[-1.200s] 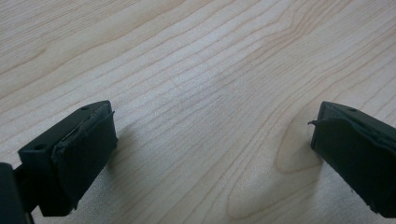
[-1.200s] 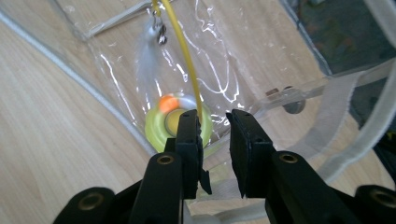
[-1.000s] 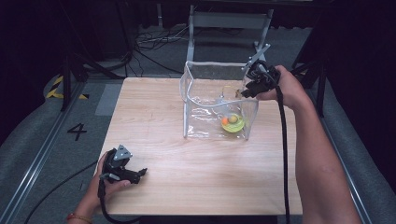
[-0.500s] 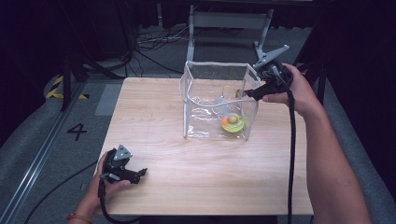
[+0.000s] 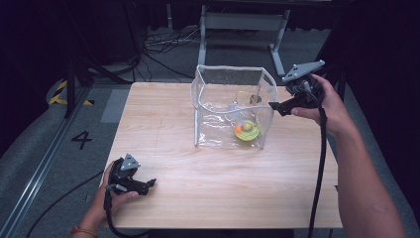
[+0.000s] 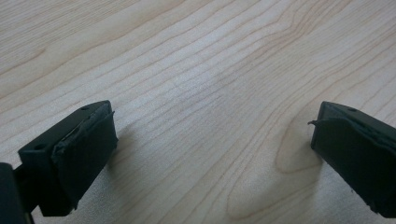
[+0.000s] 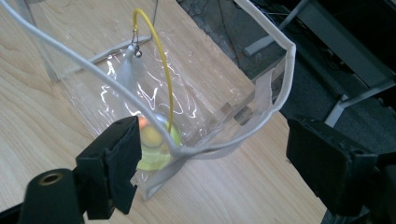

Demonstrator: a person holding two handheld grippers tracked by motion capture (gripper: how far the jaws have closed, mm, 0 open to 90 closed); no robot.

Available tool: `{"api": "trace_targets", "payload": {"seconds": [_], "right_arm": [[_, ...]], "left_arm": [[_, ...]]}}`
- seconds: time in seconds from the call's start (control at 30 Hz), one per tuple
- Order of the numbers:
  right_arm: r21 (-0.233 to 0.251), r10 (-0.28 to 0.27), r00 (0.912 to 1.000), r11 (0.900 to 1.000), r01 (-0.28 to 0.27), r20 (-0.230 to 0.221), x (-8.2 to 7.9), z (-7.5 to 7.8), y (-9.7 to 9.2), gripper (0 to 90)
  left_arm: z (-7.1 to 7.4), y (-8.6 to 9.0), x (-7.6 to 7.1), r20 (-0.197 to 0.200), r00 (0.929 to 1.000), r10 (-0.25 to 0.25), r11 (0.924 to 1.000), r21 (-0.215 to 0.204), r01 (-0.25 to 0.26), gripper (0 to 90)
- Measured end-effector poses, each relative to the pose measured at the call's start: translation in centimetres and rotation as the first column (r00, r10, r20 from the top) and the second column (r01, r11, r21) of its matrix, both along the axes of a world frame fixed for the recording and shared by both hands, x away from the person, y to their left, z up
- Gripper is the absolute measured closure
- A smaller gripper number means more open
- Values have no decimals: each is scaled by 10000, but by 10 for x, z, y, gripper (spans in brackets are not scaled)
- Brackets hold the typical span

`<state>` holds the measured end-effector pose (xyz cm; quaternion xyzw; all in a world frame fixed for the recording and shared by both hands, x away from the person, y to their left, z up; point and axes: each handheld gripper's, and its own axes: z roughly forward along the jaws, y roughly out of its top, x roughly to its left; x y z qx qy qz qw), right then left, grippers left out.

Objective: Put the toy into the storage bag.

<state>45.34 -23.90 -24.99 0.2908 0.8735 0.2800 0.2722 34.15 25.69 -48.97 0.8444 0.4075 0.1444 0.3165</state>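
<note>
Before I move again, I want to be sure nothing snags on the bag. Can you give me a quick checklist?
1. Right tool open and holding nothing: ok; its jaws have just been opening, and the white rim of the clear bag sits between them without being pressed.
2. Right tool fully clear of the bag: not ok, it sits at the bag's right edge.
3. Yellow-green toy inside the bag, on its bottom: ok.
4. Bag standing upright and open on the table: ok.
5. Left tool open, nothing in it, over bare wood: ok.
</note>
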Motion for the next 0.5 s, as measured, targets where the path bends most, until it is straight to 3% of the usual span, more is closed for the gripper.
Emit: {"api": "trace_targets", "payload": {"seconds": [0.5], "right_arm": [[104, -160, 9994, 9998, 157, 311, -28, -22, -26, 190]], "left_arm": [[0, 0, 0, 14, 10000, 8, 10000, 5, -8, 5]]}}
